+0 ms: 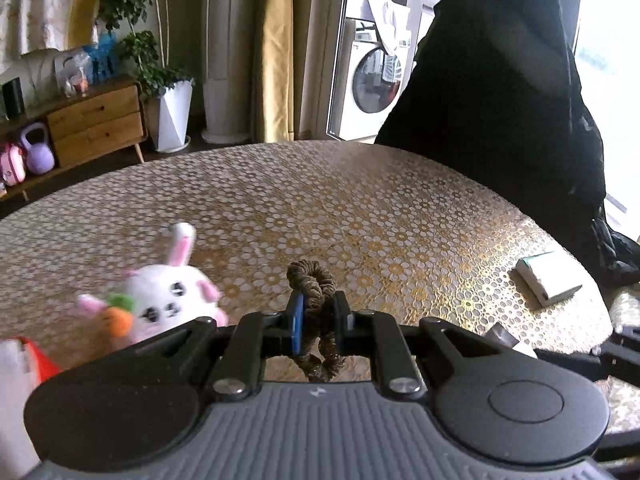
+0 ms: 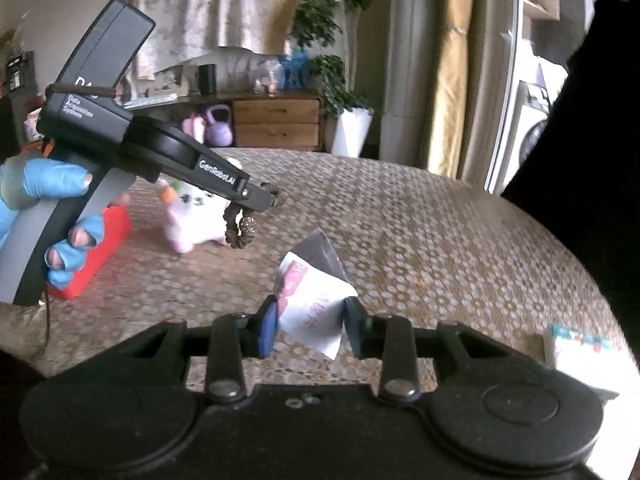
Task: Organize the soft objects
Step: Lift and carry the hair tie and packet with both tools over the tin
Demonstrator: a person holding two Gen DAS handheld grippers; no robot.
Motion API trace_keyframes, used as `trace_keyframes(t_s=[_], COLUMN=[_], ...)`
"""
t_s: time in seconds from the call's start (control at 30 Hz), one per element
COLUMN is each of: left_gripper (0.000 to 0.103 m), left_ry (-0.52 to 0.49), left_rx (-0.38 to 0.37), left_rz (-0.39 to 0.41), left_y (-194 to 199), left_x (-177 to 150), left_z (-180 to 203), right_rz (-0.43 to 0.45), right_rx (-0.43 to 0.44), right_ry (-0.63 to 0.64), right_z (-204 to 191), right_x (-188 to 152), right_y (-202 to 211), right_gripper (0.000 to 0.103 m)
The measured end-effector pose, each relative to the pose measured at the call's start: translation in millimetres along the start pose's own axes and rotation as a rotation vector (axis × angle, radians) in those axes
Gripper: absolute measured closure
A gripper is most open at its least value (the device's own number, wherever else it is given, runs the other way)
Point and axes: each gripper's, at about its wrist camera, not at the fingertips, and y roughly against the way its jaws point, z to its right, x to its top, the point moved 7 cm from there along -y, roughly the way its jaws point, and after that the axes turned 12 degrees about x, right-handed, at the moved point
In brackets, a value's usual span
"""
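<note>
A red box (image 2: 94, 256) sits on the patterned tablecloth (image 1: 360, 216) at the left side of the table; what is inside it cannot be made out, since only its outer walls show and the view is blurred. Just beside it stands a white plush rabbit (image 1: 168, 300) with pink ears and a small orange carrot at its cheek, upright on the cloth and outside the box. At the right edge of the table lies a small white carton (image 1: 546, 282), well apart from the rabbit.

The left gripper (image 1: 318, 322) is pressed nearly together on a brown hair scrunchie (image 1: 314, 280), which loops above the fingertips and hangs below them, lifted clear of the table. In the right wrist view a hand in a blue fingerless glove (image 2: 52, 216) grips the grey handle of this gripper, which slants down toward the table, the scrunchie dangling from its tip in front of the rabbit.

The right gripper (image 2: 312, 326) pinches a small white packet (image 2: 312, 308) with pink print and a dark upper corner; both blue pads (image 2: 269, 330) press on its sides, and the packet is tilted and held above the cloth. This gripper also points downward over the table.

A dark garment (image 1: 500, 100) hangs at the far right of the table.
</note>
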Motion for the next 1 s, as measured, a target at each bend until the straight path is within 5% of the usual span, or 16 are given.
trace_keyframes(t_s=[0.57, 1.0], left_gripper=[0.088, 0.088], left_ry=[0.109, 0.207], left_rx=[0.063, 0.161], left_rz=[0.063, 0.065], left_y=[118.1, 162.3], left_x=[-31.3, -66.1], left_z=[-110.1, -200.8], right_rz=[0.071, 0.087], right_rx=[0.130, 0.242], right_ry=[0.125, 0.262], right_z=[-91.4, -182.3], right_x=[53.0, 88.5], right_y=[24.2, -5.1], right_gripper=[0.069, 0.069])
